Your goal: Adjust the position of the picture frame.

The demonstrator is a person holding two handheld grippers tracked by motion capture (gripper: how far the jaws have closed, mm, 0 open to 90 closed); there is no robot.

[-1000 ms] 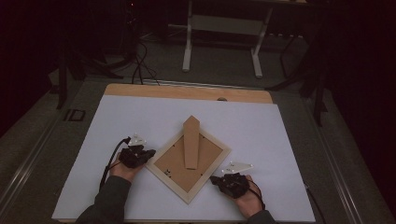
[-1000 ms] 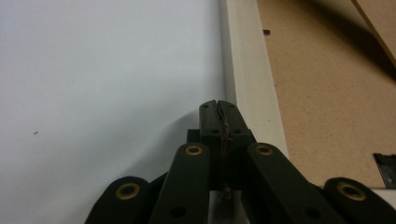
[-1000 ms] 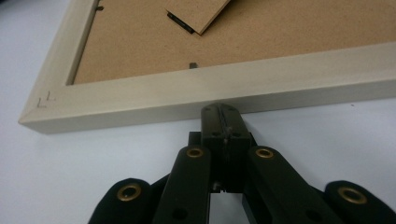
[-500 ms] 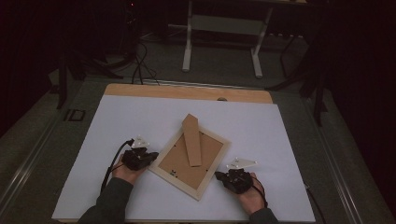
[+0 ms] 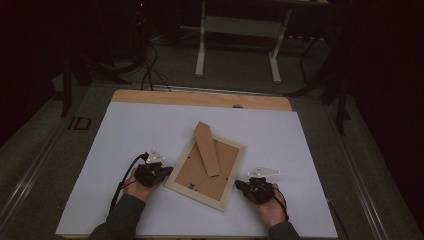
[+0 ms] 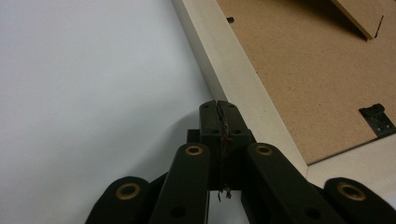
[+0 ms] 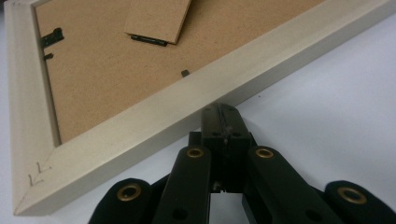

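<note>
Broadly spread over the wooden table (image 5: pixel 150 96), a big white sheet (image 5: pixel 125 135), with only a brown strip of table showing at the far edge. Lying face down near the middle of the sheet, a little toward the near side, a picture frame (image 5: pixel 227 202), turned at an angle so that one corner points to the near edge. Pale wood for the border; brown fibreboard (image 5: pixel 220 167) for the back. Resting on that back, a brown stand flap (image 5: pixel 206 147), reaching out past the far edge of the frame. Small dark metal clips (image 6: pixel 378 119) fixed near the inner rim of the border.

At the left side of the frame, the left gripper (image 5: pixel 167 171), jaws fully shut with nothing between them, tip up against the pale border at its outer edge (image 6: pixel 219 103). At the right side of the frame, the right gripper (image 5: pixel 239 184), also closed tight and empty, tip just meeting the long pale border (image 7: pixel 219 108). Behind each gripper, a hand and a dark sleeve coming from the near edge.
</note>
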